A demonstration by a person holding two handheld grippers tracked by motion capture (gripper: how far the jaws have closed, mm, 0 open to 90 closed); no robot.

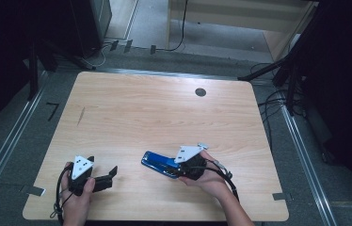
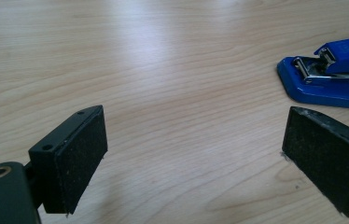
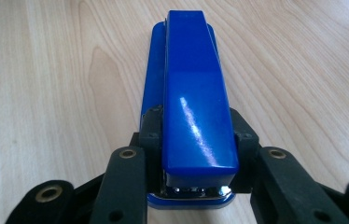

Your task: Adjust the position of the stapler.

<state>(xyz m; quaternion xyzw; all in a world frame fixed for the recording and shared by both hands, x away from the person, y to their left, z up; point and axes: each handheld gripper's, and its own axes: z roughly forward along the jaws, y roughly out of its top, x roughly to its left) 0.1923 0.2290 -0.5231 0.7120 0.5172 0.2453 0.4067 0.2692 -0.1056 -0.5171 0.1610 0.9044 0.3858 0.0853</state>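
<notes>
On table [image 1: 132, 103]: right tool [image 3: 196, 140] clamps blue stapler [image 3: 193, 93]; left tool [image 2: 196, 158] wide, empty.

both grippers [image 1: 113, 173] [image 1: 176, 170] are black, with grey three-cornered top plates, trailing black cables, brass-ringed screw holes and grainy pads [image 2: 81, 163].

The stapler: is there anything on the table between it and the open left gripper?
Nothing visible. In the left gripper view only bare table lies between the left gripper, whose jaws stand wide apart, and the blue stapler. The right gripper is shut on the stapler's rear end.
</notes>
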